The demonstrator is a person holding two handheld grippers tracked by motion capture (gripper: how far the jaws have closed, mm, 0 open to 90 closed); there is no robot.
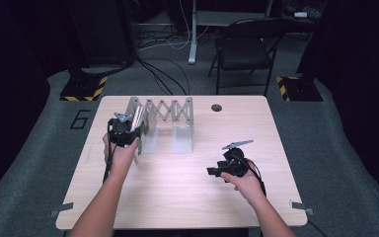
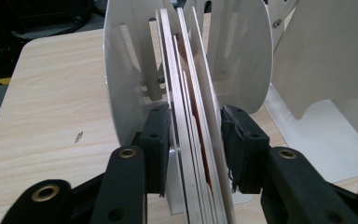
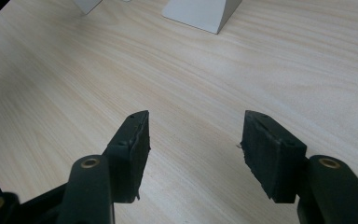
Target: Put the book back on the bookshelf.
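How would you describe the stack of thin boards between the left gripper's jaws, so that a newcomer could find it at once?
Start at the wooden table and find the white accordion rack at its far side. At the rack's left end, the left gripper straddles the stack of boards, standing on edge beside a white divider. Unlike the white plates around it, the stack is pale wood, several thin sheets pressed together.
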